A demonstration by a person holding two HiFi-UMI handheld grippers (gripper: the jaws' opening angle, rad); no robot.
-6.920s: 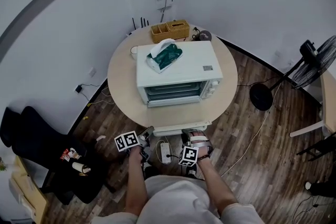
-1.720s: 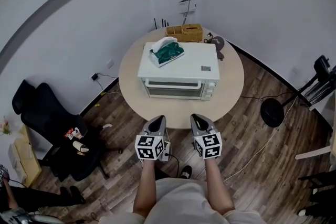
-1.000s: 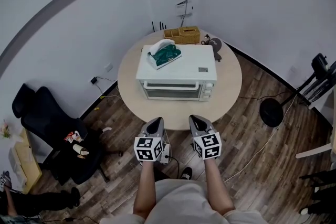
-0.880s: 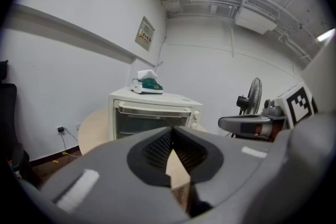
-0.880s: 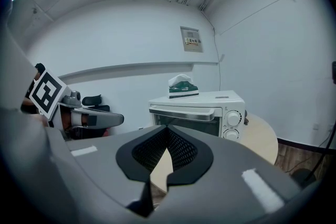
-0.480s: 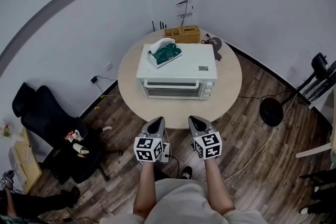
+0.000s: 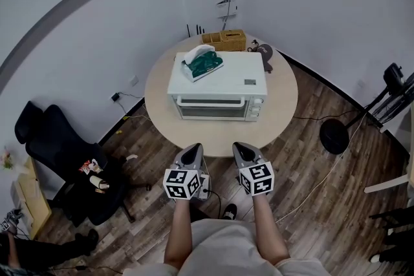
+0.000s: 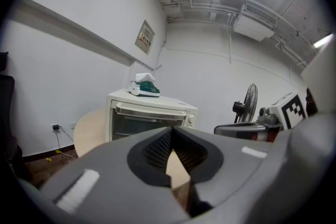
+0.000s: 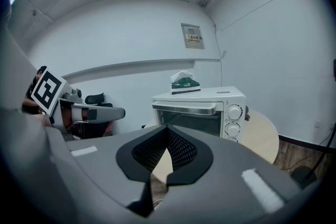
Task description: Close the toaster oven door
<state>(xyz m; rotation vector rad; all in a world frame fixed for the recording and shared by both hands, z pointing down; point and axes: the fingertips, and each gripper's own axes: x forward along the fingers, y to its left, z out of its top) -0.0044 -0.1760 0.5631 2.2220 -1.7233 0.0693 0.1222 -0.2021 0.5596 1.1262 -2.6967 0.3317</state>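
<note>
The white toaster oven (image 7: 217,82) stands in the middle of a round wooden table (image 7: 278,103), its glass door (image 7: 212,109) shut flat against the front. Both grippers are held side by side in front of the table's near edge, apart from the oven. My left gripper (image 7: 191,150) is shut with nothing between its jaws, and so is my right gripper (image 7: 240,148). In the left gripper view the oven (image 8: 149,115) faces the shut left gripper (image 8: 172,132). The right gripper view shows the oven (image 9: 202,110) with its knobs beyond the shut right gripper (image 9: 168,132).
A green tissue pack (image 7: 202,64) lies on the oven's top. A wicker basket (image 7: 224,40) sits at the table's back edge. A black chair (image 7: 61,158) stands to the left, a floor fan's base (image 7: 334,136) and cables to the right.
The oven door, hanging open in the earliest frame, is now shut. Both grippers have come up side by side. Over the last second nothing has visibly moved.
</note>
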